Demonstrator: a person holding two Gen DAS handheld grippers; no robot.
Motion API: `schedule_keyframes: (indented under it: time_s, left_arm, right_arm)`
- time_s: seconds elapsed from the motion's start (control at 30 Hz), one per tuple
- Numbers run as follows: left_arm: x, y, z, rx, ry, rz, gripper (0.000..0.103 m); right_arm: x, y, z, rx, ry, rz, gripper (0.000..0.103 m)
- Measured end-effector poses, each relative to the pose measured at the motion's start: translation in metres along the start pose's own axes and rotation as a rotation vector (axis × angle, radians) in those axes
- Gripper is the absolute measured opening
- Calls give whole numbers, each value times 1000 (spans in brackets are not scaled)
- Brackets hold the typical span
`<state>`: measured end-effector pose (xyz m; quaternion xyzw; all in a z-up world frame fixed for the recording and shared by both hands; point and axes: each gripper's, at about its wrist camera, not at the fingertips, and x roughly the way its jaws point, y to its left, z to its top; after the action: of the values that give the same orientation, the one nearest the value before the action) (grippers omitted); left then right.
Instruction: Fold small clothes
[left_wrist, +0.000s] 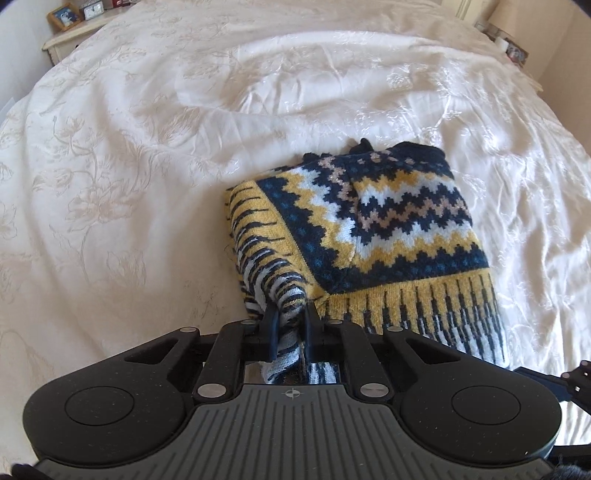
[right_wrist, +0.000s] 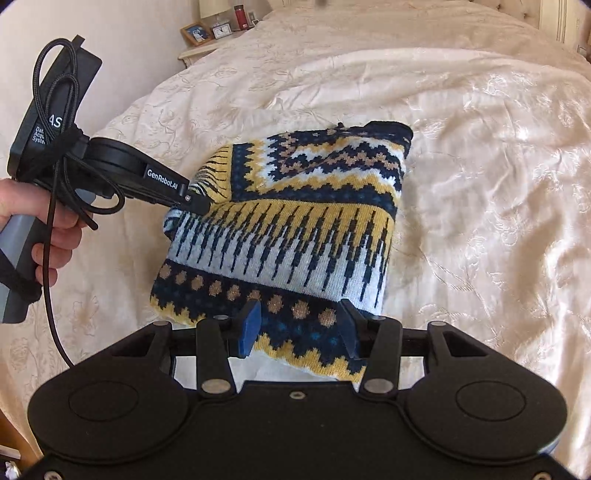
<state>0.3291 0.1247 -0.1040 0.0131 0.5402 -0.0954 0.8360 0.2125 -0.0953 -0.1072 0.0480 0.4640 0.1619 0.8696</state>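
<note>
— Cream floral-embroidered bedspread (right_wrist: 480, 155) covers the bed from edge to edge; at its far left corner stands a pale bedside table (right_wrist: 199, 51) with a wood-framed picture (right_wrist: 195, 32) and a small white clock (right_wrist: 222, 30). What is on the left?

— A bare hand (right_wrist: 44, 218) grips the grey handle of the left gripper (right_wrist: 201, 206), a black two-finger tool with a black cable looped round it; its jaws are pinched tight on a bunched fold at the left edge of the navy, yellow and white zigzag-knit sweater (right_wrist: 295, 229).

— And the sweater itself?

— Folded into a thick bundle, lying mid-bed, nearer the near edge; the pinched corner is drawn up off the rest.

— The right side?

— The right gripper (right_wrist: 301, 325) has blue-padded fingers (right_wrist: 249, 325) spread wide above the sweater's near hem; they hold nothing; whether they touch the knit I cannot tell.
</note>
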Motion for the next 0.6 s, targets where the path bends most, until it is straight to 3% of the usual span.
schedule_keyframes:
  time_s: [0.13,0.27,0.33,0.4,0.53,0.6]
  left_arm:
    - [14,1,-5,-19,36,21,15]
    - [20,6,-5,-69,40,47,33]
    - [17,16,-7,-136,40,53,49]
    - [13,24,-10,-179,37,49,56]
    - [-7,25,-11,-216,8,64,55]
    - [-19,18,-9,-193,-34,99,54]
  right_arm:
    - [44,-11,-3,19,141,49,61]
    - [51,-15,-2,-15,166,68,64]
    - [42,-20,2,-8,155,91,64]
    - [32,-27,2,5,138,106,64]
    - [11,-47,8,58,67,106,78]
    - [3,-58,12,101,36,104,79]
